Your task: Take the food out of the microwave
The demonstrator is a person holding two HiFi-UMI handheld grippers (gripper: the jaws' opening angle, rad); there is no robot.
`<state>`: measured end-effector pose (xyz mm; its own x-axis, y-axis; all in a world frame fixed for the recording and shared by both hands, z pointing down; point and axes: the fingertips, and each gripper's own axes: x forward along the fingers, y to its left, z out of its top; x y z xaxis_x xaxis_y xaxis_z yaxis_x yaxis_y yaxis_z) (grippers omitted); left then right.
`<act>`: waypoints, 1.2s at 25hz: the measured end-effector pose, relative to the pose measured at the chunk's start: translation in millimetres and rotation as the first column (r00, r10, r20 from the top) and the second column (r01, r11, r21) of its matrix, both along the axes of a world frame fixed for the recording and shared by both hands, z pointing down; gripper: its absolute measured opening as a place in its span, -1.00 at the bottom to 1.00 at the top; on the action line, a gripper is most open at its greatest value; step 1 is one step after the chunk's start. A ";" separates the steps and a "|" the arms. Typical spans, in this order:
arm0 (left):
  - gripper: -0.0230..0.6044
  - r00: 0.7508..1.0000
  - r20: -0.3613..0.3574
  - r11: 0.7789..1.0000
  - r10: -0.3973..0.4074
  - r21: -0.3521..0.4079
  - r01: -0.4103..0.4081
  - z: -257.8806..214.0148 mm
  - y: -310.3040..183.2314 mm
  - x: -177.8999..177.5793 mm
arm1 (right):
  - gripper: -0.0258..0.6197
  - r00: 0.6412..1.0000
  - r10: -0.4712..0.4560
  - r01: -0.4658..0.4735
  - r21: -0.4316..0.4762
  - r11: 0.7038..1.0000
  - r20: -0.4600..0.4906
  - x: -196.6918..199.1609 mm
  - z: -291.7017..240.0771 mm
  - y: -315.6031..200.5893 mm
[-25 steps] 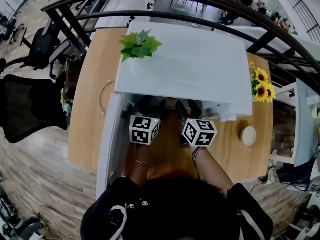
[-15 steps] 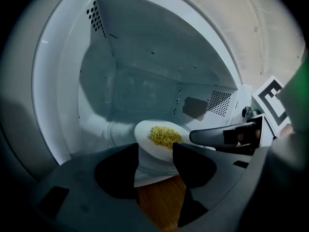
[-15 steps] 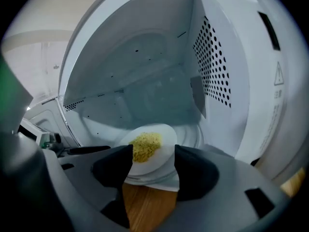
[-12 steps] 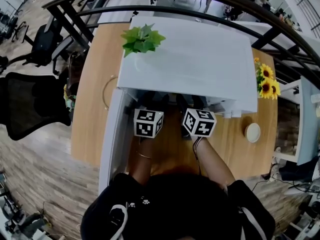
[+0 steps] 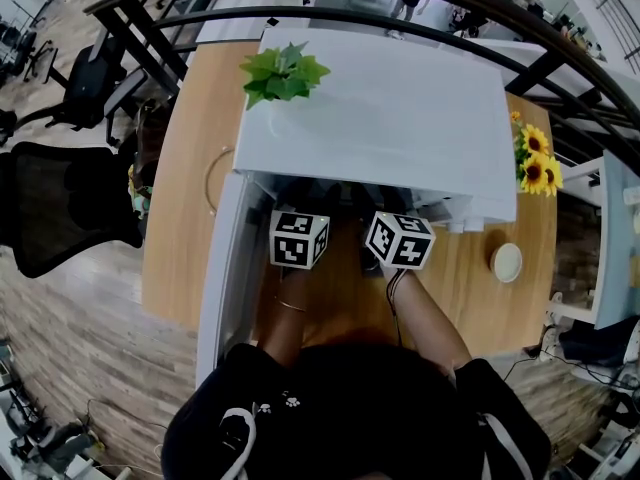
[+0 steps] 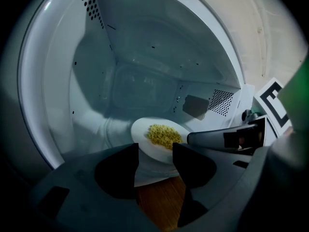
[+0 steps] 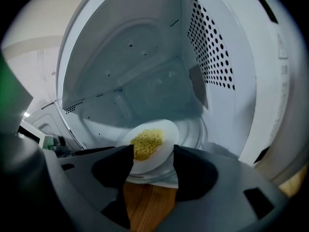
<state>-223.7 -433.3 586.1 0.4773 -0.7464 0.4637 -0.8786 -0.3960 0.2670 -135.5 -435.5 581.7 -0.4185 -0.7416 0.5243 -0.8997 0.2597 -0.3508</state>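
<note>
From where I stand, the plate (image 6: 145, 145) with its small heap of yellow food (image 6: 164, 135) sits on the floor of the microwave (image 5: 380, 118), near the front of the cavity and just behind the sill. The door (image 5: 225, 268) is swung open to the left. Both tools point into the opening. The left hand-held gripper (image 6: 155, 161) has its jaws apart, with the plate's near rim showing in the gap between the tips, and I would not call that a grip yet. The right hand-held gripper (image 7: 152, 166) is the same, spread wide and closed on nothing, facing the rim from the other side; one of its jaws reaches in close beside the plate. The plate looks like glazed white ware, so I would judge it stiff, smooth and slippery at the edge, not heavy with so little on it, but breakable if it drops onto the wooden tabletop (image 5: 185, 168). The food lies loose and unheld, so any tilt could send it sliding. The rim looks like the only place to hold it: one gripper at each side, pinching the flat lip and not the sloped well, with the plate kept level as it crosses the sill. Compared with a second ago, the two marker cubes lie a little closer to the microwave's front edge, so both grippers seem to have eased further in. The leafy plant (image 5: 283, 73) on top has not moved.
</note>
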 end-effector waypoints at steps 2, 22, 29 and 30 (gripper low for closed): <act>-0.29 1.000 0.002 1.000 0.002 -0.003 -0.002 0.6 1.8 0.3 | -0.12 1.000 0.009 -0.009 -0.009 1.000 0.021 0.7 0.2 1.0; -0.29 0.999 -0.047 1.000 0.027 0.000 -0.027 -11.7 41.3 6.4 | -0.20 0.976 0.097 -0.083 -0.077 0.994 0.195 16.3 -8.0 29.5; -0.29 0.998 -0.066 1.000 0.021 0.003 -0.021 -9.4 51.5 9.7 | -0.20 0.968 0.098 -0.078 -0.096 0.992 0.232 17.6 -6.4 41.2; -0.29 0.997 -0.071 1.000 0.020 0.003 -0.020 -9.7 51.8 9.6 | -0.20 0.966 0.101 -0.080 -0.097 0.992 0.237 18.2 -6.4 41.4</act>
<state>-214.2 -381.4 576.4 0.5237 -0.7374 0.4266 -0.8494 -0.4135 0.3279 -117.3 -394.1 575.3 -0.4738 -0.7387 0.4794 -0.8042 0.1410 -0.5775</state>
